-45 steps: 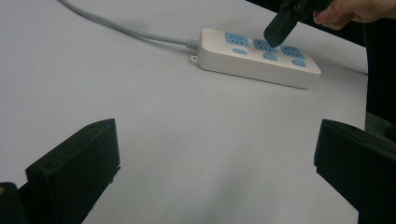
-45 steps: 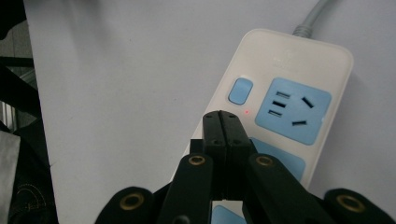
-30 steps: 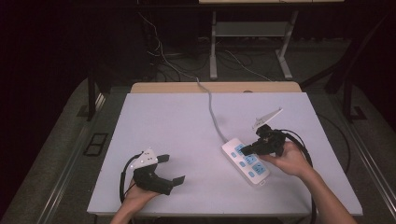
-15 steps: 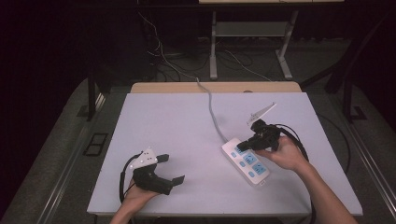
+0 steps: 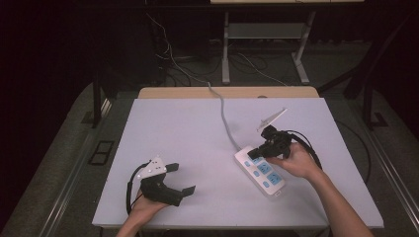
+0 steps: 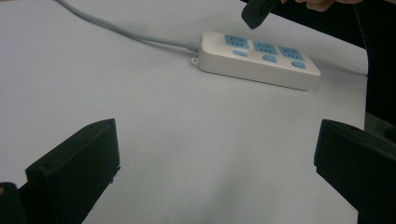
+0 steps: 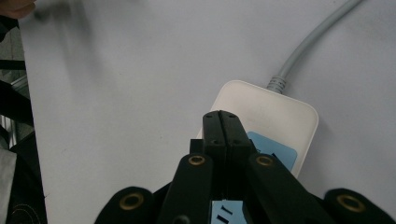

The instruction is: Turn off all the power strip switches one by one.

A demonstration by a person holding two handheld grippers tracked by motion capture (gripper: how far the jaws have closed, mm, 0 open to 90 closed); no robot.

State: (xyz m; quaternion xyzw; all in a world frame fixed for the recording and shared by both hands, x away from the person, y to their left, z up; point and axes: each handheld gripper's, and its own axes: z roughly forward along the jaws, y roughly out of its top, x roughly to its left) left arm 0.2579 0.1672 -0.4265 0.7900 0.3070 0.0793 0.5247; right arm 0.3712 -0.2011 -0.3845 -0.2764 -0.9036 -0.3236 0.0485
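Observation:
A white power strip (image 5: 260, 170) with blue sockets lies on the table at centre right, and its grey cable (image 5: 225, 118) runs to the far edge. My right gripper (image 5: 253, 153) hovers over the strip's cable end, jaws shut together with nothing between them. In the right gripper view the shut tip (image 7: 222, 122) sits just above the strip (image 7: 275, 112), close to its first blue socket. My left gripper (image 5: 181, 179) rests near the front left, open and empty. In the left gripper view its wide-apart jaws frame the strip (image 6: 259, 58), and the right gripper's tip (image 6: 255, 13) hangs over the strip.
The white table (image 5: 188, 133) has a wooden strip along its far edge (image 5: 227, 92). The cable (image 6: 116, 30) crosses the middle towards the back. Cables and metal stand legs (image 5: 226, 49) lie on the dark floor beyond the table.
My right gripper has shifted left along the power strip to its cable end. The left gripper has stayed still and open.

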